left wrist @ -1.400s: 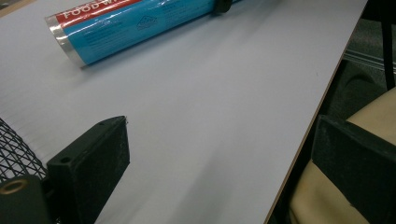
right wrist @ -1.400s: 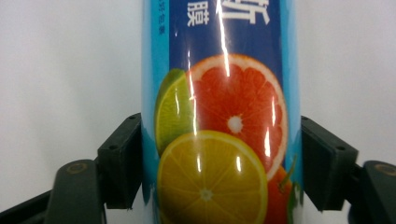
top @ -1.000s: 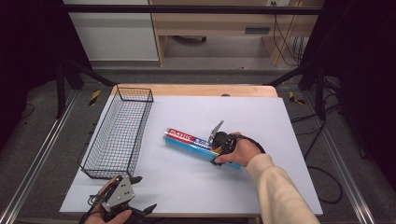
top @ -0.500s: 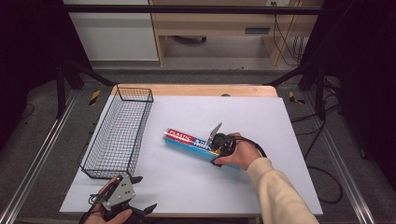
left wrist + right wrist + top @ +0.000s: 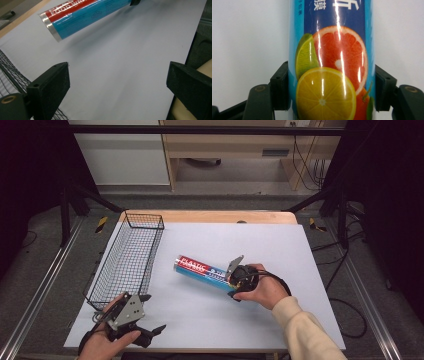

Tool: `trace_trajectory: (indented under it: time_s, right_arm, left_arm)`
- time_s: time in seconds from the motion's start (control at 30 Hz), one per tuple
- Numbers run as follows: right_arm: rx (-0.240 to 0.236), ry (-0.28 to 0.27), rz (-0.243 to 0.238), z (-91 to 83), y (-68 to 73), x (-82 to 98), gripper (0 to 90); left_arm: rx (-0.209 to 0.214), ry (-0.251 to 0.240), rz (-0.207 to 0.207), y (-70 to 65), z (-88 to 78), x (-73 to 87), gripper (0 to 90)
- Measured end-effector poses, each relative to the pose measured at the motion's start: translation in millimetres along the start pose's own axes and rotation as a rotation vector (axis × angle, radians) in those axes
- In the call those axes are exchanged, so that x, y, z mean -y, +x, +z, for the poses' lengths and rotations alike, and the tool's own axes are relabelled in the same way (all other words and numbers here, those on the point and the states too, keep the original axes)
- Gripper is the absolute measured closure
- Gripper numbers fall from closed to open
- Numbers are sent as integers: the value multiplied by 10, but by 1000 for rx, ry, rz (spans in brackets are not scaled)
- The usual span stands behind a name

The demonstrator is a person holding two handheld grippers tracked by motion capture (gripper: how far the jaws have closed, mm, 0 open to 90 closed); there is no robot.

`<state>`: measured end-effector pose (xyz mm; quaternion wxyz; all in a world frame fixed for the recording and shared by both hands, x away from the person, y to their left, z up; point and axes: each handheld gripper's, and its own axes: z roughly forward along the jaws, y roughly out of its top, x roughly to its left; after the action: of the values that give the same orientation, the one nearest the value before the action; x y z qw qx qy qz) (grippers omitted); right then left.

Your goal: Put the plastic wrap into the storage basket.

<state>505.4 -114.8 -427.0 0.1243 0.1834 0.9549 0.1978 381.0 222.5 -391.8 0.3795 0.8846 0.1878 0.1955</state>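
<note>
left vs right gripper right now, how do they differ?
The right gripper is shut on the plastic wrap tube, pads pressing both its sides; the left gripper has its jaws wide open with nothing between them. The right sits mid-table; the left hovers at the near edge by the wire basket. Both are hand-held with black jaws.

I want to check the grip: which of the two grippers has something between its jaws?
The right gripper: its jaws are shut on the plastic wrap tube. The left gripper, near the wire basket, stands open and holds nothing.
</note>
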Motion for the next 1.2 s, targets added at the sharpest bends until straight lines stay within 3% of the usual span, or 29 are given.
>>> trace_trajectory:
  time_s: [0.23, 0.47, 0.53, 0.63, 0.77, 0.93, 1.2]
  right_arm:
    - [12, 13, -51, -259, 59, -5, 325]
    - [14, 29, -140, -473, 83, -75, 325]
    - [13, 21, -157, -519, 95, -91, 325]
    - [-4, 13, -172, -574, 113, -110, 325]
    - [-9, 27, -202, -632, 150, -145, 326]
    - [-26, 22, -205, -654, 183, -177, 326]
    - [-41, 35, -256, -678, 232, -242, 325]
  left_arm:
    - [20, 42, 175, 302, 95, -526, 49]
    - [61, 74, 287, 481, 302, -912, 52]
    - [64, 68, 320, 489, 353, -965, 61]
    - [89, 59, 320, 496, 414, -1002, 60]
    - [117, 89, 364, 481, 559, -1062, 63]
    - [149, 140, 417, 469, 689, -1085, 63]
    - [185, 156, 447, 454, 767, -1119, 63]
